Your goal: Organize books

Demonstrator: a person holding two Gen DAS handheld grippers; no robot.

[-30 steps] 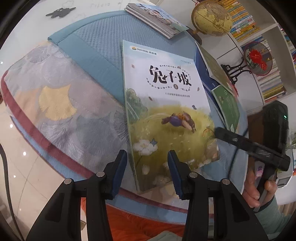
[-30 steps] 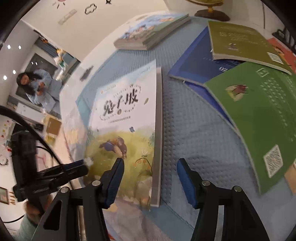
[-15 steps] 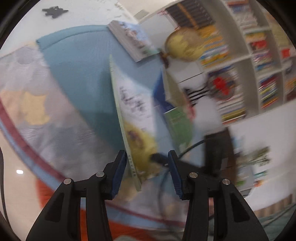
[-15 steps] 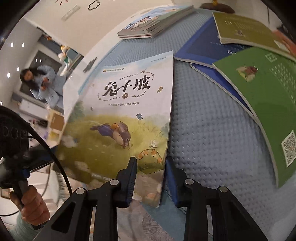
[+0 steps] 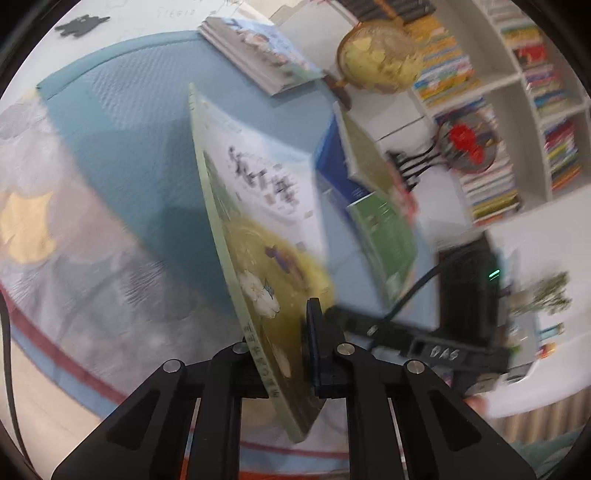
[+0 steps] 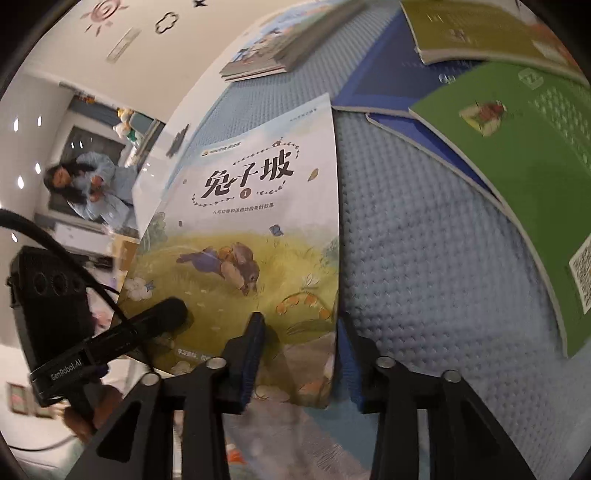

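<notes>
White shelving (image 5: 517, 77) at 2 o'clock, packed with colourful spines; globe (image 5: 380, 55) at 1. White wall (image 6: 122, 48) (sun, cloud stickers) at 11.

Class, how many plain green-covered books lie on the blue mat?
2. An olive-green book lies at the far right, overlapping a blue book; a bright green book lies nearer, right of the rabbit book. Others may be hidden beneath.

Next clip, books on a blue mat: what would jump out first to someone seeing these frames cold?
The rabbit picture book, tilted up off the blue mat, fills the middle of both views. The left gripper is clamped on its lower edge, while the right gripper straddles its lower corner, jaws opening. Behind it lie a green book on blue ones, with a globe by the bookshelves.
</notes>
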